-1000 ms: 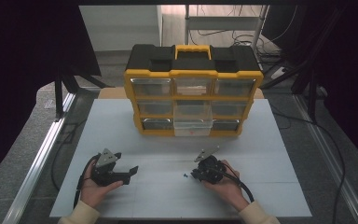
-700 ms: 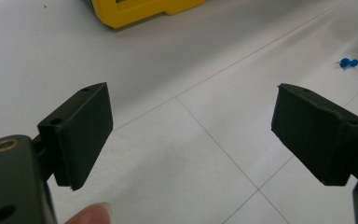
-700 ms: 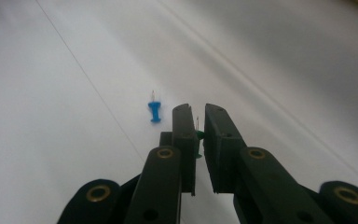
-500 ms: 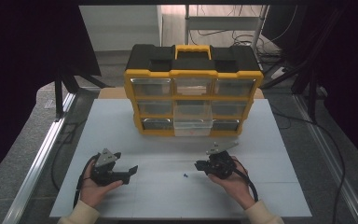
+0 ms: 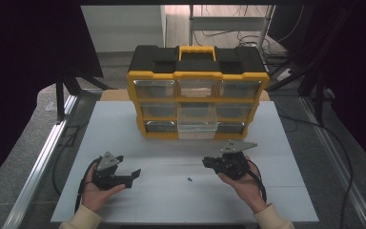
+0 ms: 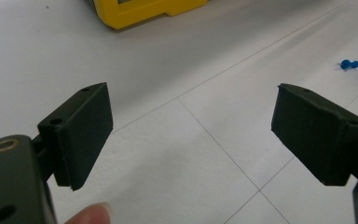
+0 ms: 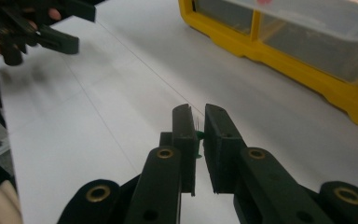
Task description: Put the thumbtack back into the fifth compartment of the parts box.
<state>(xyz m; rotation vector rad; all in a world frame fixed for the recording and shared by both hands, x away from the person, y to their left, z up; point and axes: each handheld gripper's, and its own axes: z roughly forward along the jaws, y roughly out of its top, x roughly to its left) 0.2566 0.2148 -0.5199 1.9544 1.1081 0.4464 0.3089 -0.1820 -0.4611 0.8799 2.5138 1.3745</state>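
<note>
Since a second ago, the right gripper (image 5: 208, 162) has lifted off the white table (image 5: 171, 143) and drawn a little toward the organizer, while the left gripper (image 5: 132, 175) has stayed where it was. Two hand-held grippers are in play, one in each of the person's hands. In the right gripper view, the two black jaws stand almost together, pinching one small green pushpin (image 7: 198, 136) between their pads, its thin pin poking up between them. In the left gripper view, that gripper's jaws stand wide apart with nothing between them, low over the table. One blue pushpin (image 5: 189, 180) lies loose on the table, ahead of and outside the left gripper's fingers (image 6: 81, 133), between the two grippers in the high view. One yellow and black drawer organizer (image 5: 198, 90) stands beyond both grippers, with nine clear drawers in three rows of three. One drawer (image 5: 198, 125), in the middle column, is pulled out toward the person.
</note>
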